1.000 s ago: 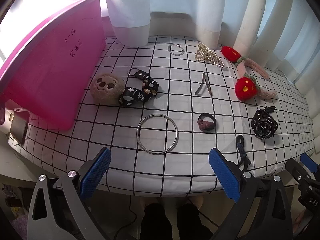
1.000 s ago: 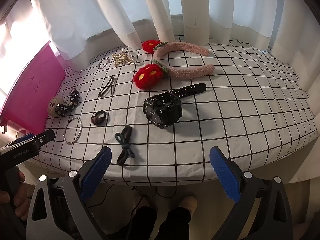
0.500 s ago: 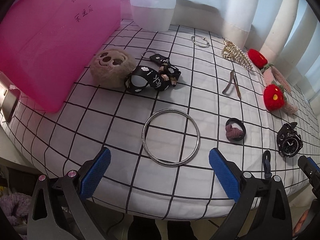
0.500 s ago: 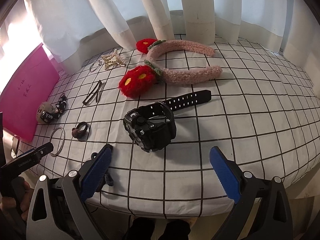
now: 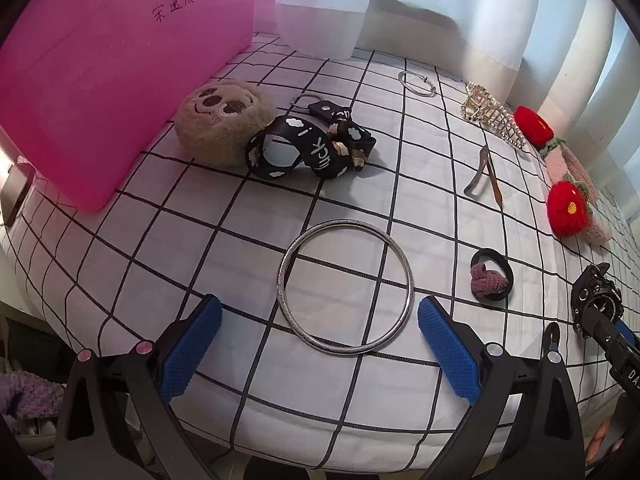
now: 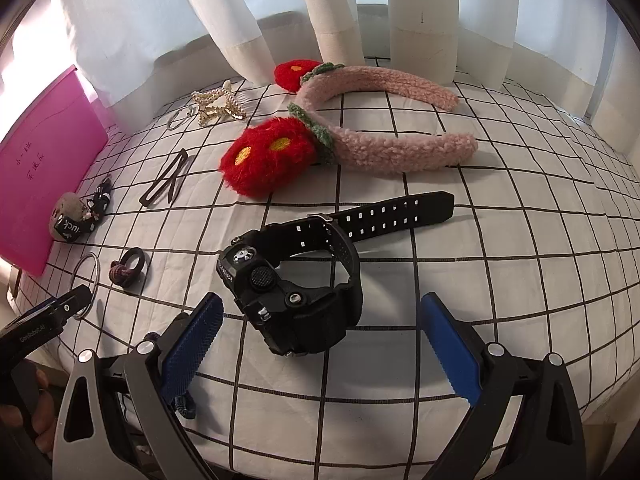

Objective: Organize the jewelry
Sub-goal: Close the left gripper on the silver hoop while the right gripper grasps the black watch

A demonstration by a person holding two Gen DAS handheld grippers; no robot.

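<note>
Both of my grippers are drawing closer to the checked tablecloth (image 5: 224,248) than a second ago, each item ahead now looming larger. My left gripper (image 5: 320,344) is hovering with its blue pads (image 5: 191,350) spread wide and holding nothing, and the silver bangle (image 5: 345,286) is lying flat on the cloth just ahead, between the two pads. My right gripper (image 6: 320,344) is also gaping wide and empty, its pads (image 6: 450,350) flanking the near end of the black watch (image 6: 296,284), which is resting on its side with the strap trailing away to the right.

Beyond the bangle, a mauve-knotted hair tie (image 5: 491,274) is sitting to its right, while a plush round keychain with a black printed strap (image 5: 256,136) is lying beside the pink folder (image 5: 100,80) (handwriting is showing on its face). Farther back, a brown hair clip (image 5: 484,174), a small thin hoop (image 5: 417,83) and a pearl claw clip (image 5: 490,118) are lying apart. A pink fuzzy headband with red flowers (image 6: 360,136) is lying behind the watch, near the white curtains (image 6: 248,12). A dark hair tie (image 6: 184,400) is peeking out under my right gripper's left finger.
</note>
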